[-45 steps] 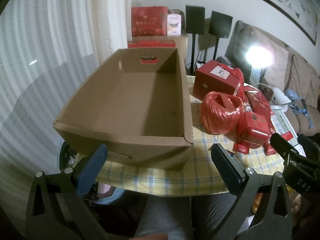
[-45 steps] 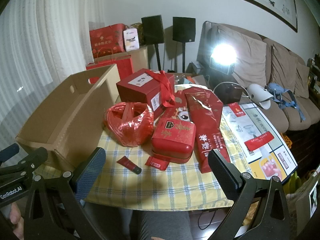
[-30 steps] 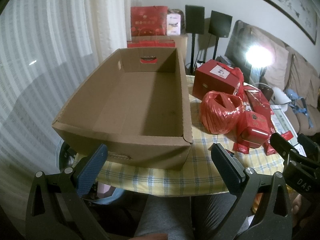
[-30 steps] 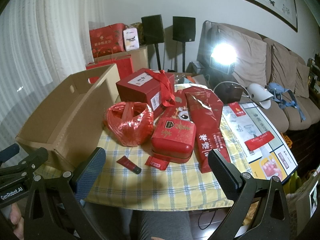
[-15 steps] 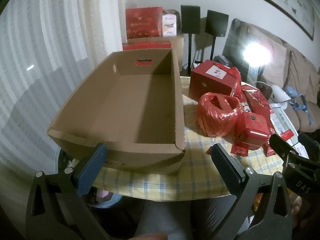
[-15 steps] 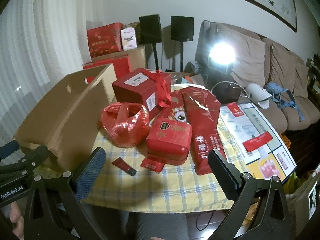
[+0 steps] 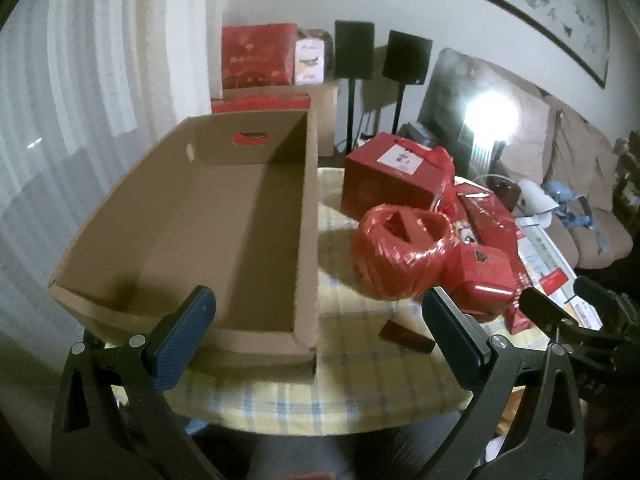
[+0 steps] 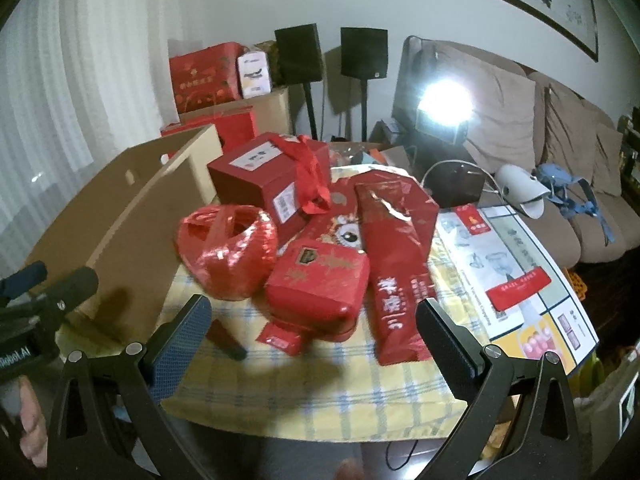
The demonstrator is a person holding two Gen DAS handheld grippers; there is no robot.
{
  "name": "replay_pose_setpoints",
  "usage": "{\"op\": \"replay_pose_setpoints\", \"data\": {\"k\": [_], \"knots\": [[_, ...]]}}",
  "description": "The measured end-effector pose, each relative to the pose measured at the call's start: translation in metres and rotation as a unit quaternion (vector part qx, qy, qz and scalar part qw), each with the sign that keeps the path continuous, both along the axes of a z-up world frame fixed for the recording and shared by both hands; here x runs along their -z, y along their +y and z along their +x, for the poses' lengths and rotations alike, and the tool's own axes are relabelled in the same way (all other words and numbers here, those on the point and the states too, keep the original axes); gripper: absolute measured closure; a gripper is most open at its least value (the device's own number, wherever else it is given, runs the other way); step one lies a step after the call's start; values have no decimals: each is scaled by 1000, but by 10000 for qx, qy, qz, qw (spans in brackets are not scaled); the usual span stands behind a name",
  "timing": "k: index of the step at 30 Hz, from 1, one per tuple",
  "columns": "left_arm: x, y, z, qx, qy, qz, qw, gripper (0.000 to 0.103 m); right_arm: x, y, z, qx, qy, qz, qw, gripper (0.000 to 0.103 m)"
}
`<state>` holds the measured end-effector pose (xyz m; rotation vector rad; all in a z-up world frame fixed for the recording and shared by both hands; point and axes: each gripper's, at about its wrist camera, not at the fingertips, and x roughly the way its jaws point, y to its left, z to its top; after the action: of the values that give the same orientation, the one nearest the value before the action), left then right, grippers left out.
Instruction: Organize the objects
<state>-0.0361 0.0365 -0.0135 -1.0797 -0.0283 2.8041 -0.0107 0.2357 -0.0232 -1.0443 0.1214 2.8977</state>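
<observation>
An empty brown cardboard box [image 7: 208, 216] stands on the left of a table with a yellow checked cloth [image 8: 320, 376]. Red items lie to its right: a shiny red wrapped bundle [image 8: 228, 252], a ribboned red gift box [image 8: 272, 176], a red tin [image 8: 320, 280], a long red packet [image 8: 396, 256], and small red sachets [image 8: 280, 338]. My left gripper [image 7: 320, 332] is open and empty at the box's near right corner. My right gripper [image 8: 312, 340] is open and empty above the table's front edge, facing the tin.
A printed sheet [image 8: 512, 264] with red envelopes covers the table's right side. A bright lamp [image 8: 444, 100], sofa [image 8: 560, 148] and two speakers [image 8: 300, 56] stand behind. More red boxes [image 8: 204, 76] are stacked at the back left by the curtain.
Both grippers have moved forward and closer to the table. The box and red items now look larger. Nothing was grasped and both stay open.
</observation>
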Motion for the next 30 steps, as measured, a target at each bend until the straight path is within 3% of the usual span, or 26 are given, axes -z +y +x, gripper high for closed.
{"op": "replay_pose_setpoints", "data": {"k": [5, 16, 21, 30], "knots": [[1, 12, -9, 203, 0, 90, 9998, 0, 1, 19, -3, 124, 60, 5, 9999, 0], [-2, 56, -32, 793, 210, -103, 9966, 0, 10, 39, -16, 113, 68, 12, 9999, 1], [0, 71, -53, 992, 61, -48, 9950, 9, 21, 38, -24, 15, -99, 1, 9999, 2], [14, 88, -81, 1179, -277, 105, 9926, 10, 31, 41, -30, 2, -202, -79, 9998, 2]]}}
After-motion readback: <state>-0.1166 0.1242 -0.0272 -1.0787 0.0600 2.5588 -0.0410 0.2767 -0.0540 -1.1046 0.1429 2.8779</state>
